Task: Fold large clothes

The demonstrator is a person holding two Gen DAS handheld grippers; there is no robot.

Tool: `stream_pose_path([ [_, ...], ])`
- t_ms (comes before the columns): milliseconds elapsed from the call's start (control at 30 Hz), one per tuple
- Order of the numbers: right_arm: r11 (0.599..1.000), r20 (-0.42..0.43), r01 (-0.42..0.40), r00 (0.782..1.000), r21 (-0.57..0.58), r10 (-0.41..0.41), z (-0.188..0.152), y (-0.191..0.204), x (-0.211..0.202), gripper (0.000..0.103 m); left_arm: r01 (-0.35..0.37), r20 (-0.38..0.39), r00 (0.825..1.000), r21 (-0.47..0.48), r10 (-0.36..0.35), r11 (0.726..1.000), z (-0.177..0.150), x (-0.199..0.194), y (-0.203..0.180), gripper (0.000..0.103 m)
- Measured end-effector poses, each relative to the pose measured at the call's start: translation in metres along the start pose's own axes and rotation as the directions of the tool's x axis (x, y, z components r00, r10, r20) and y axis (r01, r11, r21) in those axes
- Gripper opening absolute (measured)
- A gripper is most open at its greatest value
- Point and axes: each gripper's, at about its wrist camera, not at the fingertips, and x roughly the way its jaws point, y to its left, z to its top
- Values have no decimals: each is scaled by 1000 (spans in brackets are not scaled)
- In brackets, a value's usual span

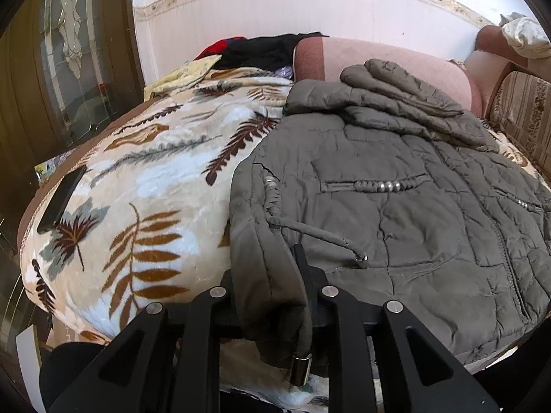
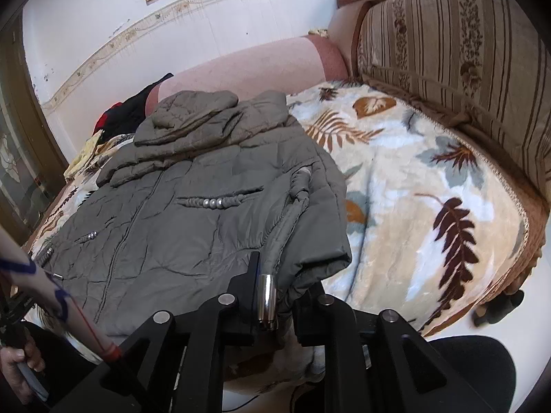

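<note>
Holding the near hem of a grey quilted jacket at both corners, you have it laid flat across a bed covered by a leaf-print blanket. Your left gripper has its jaws closed on the jacket's left bottom corner, with fabric bunched between them and a metal-tipped drawcord hanging down beside the right finger. Your right gripper has its jaws closed on the right bottom corner, and another metal cord tip dangles between them. Both sleeves lie folded over the chest at the far end, near a pink bolster. A black phone rests on the blanket's left edge. Dark and red clothes are piled by the wall. A striped cushion stands on the right. Your left hand shows in the right wrist view.
</note>
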Motion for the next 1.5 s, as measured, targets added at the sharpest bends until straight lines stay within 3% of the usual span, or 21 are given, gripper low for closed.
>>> stream_pose_path([
  [100, 1000, -13, -5, 1000, 12, 5, -2, -1, 3, 24, 0, -25, 1000, -14, -1, 1000, -1, 5, 0, 27],
  [167, 1000, 4, -12, 1000, 3, 12, -2, -1, 0, 19, 8, -19, 1000, -11, -8, 1000, -2, 4, 0, 25],
  [300, 999, 34, -23, 999, -23, 24, 2, 2, -8, 13, 18, 27, 999, -3, -18, 1000, 2, -6, 0, 18],
  [600, 995, 117, -50, 991, -92, 61, 26, 4, -44, 11, 35, 111, 993, 16, -36, 999, 22, -33, 3, 18],
  [833, 990, 224, -93, 968, -111, 116, 89, 11, -65, 11, 67, 197, 978, -13, -63, 998, 85, -50, 12, 18],
  [1067, 990, 343, -66, 933, -126, 106, 174, 17, -68, 7, 83, 230, 970, 1, -81, 997, 175, -41, 6, 18],
  [1133, 985, 275, -92, 953, -147, 130, 197, 20, -49, 4, 90, 215, 973, 3, -89, 996, 198, -32, 0, 18],
  [1200, 988, 248, -137, 957, -76, 152, 207, 14, -33, 4, 109, 207, 972, 8, -108, 994, 218, -22, -9, 19],
  [1333, 985, 146, -171, 974, -21, 172, 192, 5, -17, 5, 102, 213, 970, 62, -113, 993, 230, -18, -36, 19],
  [1367, 985, 123, -170, 978, 0, 169, 186, -1, -17, 8, 92, 219, 970, 80, -108, 992, 231, -18, -43, 19],
  [1433, 980, 58, -181, 983, 85, 176, 163, -21, -17, 48, 86, 229, 968, 103, -108, 991, 232, -20, -50, 19],
  [1500, 964, 0, -208, 978, 167, 211, 137, -40, -16, 59, 89, 228, 967, 112, -113, 990, 234, -21, -54, 19],
])
